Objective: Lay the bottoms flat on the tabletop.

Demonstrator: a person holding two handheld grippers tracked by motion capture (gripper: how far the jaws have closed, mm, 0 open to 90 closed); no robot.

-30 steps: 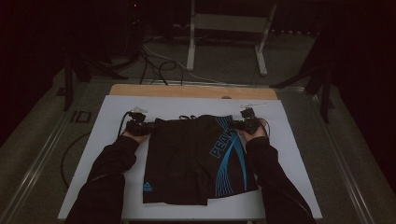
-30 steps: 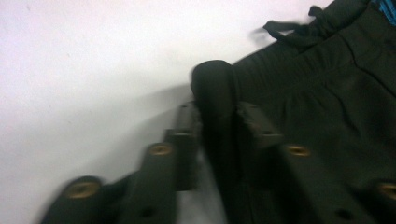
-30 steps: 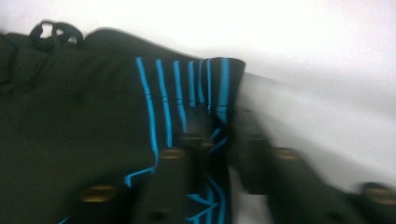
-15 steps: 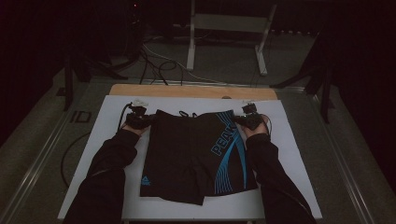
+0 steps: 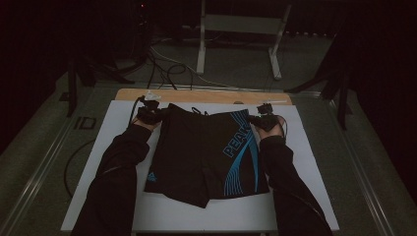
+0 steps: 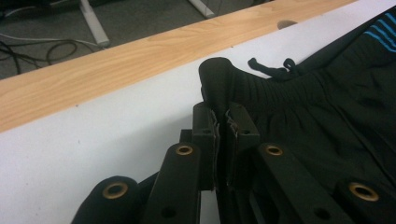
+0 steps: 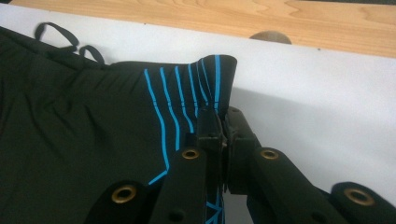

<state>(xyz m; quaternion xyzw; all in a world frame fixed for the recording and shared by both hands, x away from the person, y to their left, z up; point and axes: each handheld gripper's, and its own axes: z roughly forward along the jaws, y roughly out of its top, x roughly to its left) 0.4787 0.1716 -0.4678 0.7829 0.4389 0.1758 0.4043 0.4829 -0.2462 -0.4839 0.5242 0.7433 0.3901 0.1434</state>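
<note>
Across the middle of the high view, a pair of black shorts (image 5: 206, 152) with blue stripes and blue lettering is lying spread flat on the white bench (image 5: 314, 162), waistband toward the upper edge of the frame and legs toward the bottom. At the waistband's upper left corner the left hand-held gripper (image 5: 147, 115) is clamping a raised fold of the ribbed black fabric; in the left gripper view (image 6: 222, 122) its jaws are pressing together with the cloth standing up between them at centre frame. At the waistband's upper right corner the right hand-held gripper (image 5: 264, 120) is pinching the striped edge, and in the right gripper view (image 7: 223, 127) its jaws are closing on a peak of cloth crossed by thin blue lines. A black drawstring (image 6: 270, 69) is lying looped on the bench just beyond the waistband, right of centre in the left gripper view and at the upper left of the right gripper view. Two dark-sleeved forearms are coming in from the bottom of the high view, one along each side of the shorts. Beyond the white surface, a wooden strip (image 5: 206, 96) is running along the bench's far edge, and farther up the frame, cables (image 5: 167, 69) and a light metal frame (image 5: 241, 29) are sitting on the grey floor
</note>
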